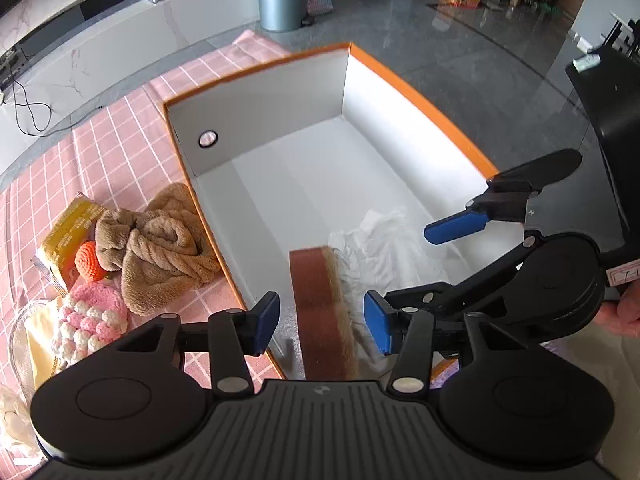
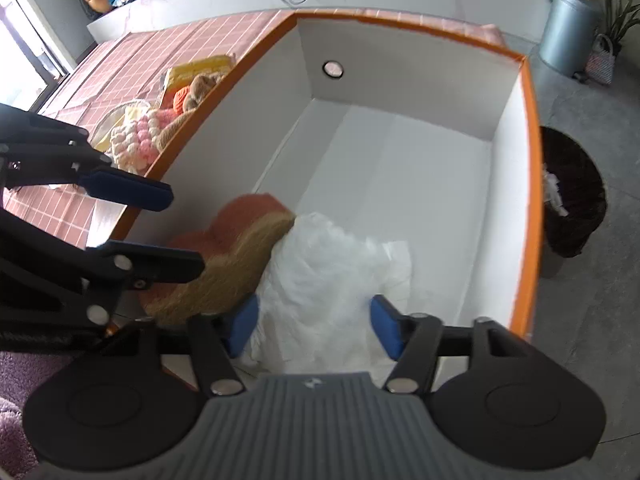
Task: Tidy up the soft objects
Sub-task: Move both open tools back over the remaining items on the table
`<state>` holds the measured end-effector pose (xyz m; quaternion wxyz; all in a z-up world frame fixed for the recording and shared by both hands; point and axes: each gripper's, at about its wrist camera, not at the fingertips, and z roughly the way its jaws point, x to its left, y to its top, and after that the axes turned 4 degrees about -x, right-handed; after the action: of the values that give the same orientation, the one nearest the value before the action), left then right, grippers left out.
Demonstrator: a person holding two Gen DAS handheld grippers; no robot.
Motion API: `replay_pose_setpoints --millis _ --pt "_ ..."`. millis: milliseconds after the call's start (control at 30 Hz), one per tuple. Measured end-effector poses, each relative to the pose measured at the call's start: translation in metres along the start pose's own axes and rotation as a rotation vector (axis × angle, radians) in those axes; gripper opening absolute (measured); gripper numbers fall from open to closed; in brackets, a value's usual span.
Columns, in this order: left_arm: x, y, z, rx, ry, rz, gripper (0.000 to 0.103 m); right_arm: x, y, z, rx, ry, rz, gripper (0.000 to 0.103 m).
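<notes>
Left wrist view, left to right: at nine o'clock of the orange-rimmed box [image 1: 420, 98], on the pink checked cloth [image 1: 120, 128], lie a brown plush towel [image 1: 168, 248], an orange crocheted ball [image 1: 93, 261] and a pink-and-white crocheted piece [image 1: 90, 320], all outside the box. The left gripper [image 1: 322, 326] stands released, its blue pads apart on either side of a toast-shaped plush [image 1: 324, 312] that rests on edge on the box floor; no pad presses it. At two o'clock of the plush lies a crumpled white fabric [image 1: 372, 248], and beyond it the right gripper [image 1: 456, 228]. Right wrist view: the plush [image 2: 236, 256] sits at ten o'clock of the right gripper [image 2: 316, 330], whose pads stand open astride the white fabric [image 2: 328, 276] without pinching it. Both items appear light, soft and compressible, unlikely to break; the plush is probably best pinched across its flat faces, the fabric at a raised fold, since a loose sheet may slip or trail.
</notes>
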<state>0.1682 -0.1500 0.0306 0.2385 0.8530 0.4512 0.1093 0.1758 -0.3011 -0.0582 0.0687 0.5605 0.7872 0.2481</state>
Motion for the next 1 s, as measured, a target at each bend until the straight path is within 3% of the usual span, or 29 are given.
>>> replay_pose_setpoints --millis 267,567,767,1000 --pt "0.003 -0.004 -0.030 -0.091 -0.004 -0.021 0.058 0.013 -0.002 -0.026 -0.055 -0.065 -0.030 0.075" --pt "0.033 -0.031 -0.081 -0.274 -0.014 -0.080 0.058 0.039 -0.002 -0.061 -0.165 -0.121 -0.057 0.077" --pt "0.076 -0.064 -0.115 -0.394 0.034 -0.182 0.059 0.075 0.000 -0.077 -0.309 -0.083 -0.075 0.077" --pt "0.125 -0.116 -0.135 -0.476 0.150 -0.311 0.060 0.127 0.008 -0.064 -0.425 0.002 -0.074 0.076"
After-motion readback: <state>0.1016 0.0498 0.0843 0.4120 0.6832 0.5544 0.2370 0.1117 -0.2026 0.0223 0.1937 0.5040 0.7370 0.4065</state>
